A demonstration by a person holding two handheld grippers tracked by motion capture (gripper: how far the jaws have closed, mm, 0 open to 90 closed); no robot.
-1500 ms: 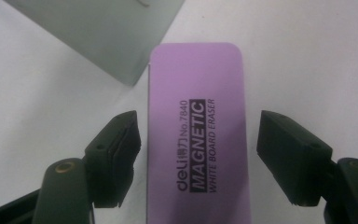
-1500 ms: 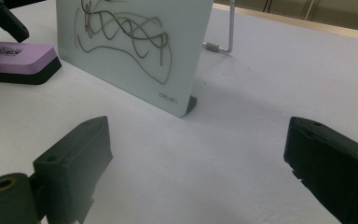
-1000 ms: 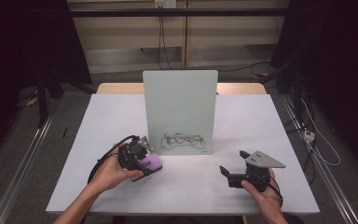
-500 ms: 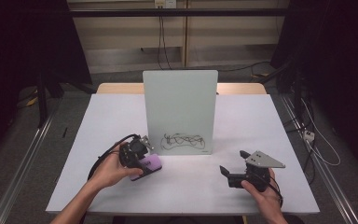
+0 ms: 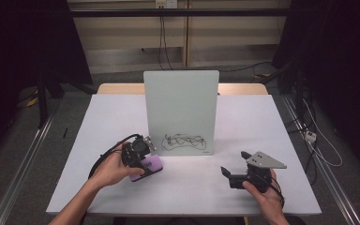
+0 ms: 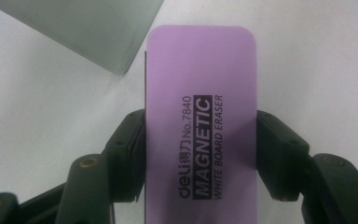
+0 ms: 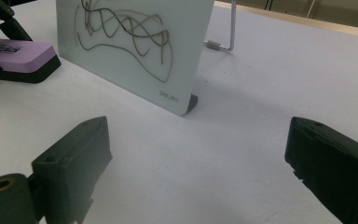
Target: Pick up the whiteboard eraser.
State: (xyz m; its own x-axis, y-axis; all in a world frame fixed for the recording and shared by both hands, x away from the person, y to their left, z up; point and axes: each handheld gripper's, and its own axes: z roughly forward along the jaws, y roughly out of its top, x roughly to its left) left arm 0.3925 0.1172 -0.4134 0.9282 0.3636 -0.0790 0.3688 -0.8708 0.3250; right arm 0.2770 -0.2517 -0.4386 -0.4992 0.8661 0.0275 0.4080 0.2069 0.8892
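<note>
Left gripper view has the left gripper [image 6: 200,154] clamped across the purple whiteboard eraser [image 6: 200,107], long axis pointing up-frame; high view puts the scribble [image 5: 183,140] just right of it, the right gripper [image 5: 234,177] open, farther off

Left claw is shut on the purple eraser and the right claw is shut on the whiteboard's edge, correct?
Not quite. The left claw is shut on the eraser, as the left gripper view shows. But the right claw is open and grips nothing: in the right gripper view its jaws stand wide apart over bare table, short of the whiteboard.
</note>
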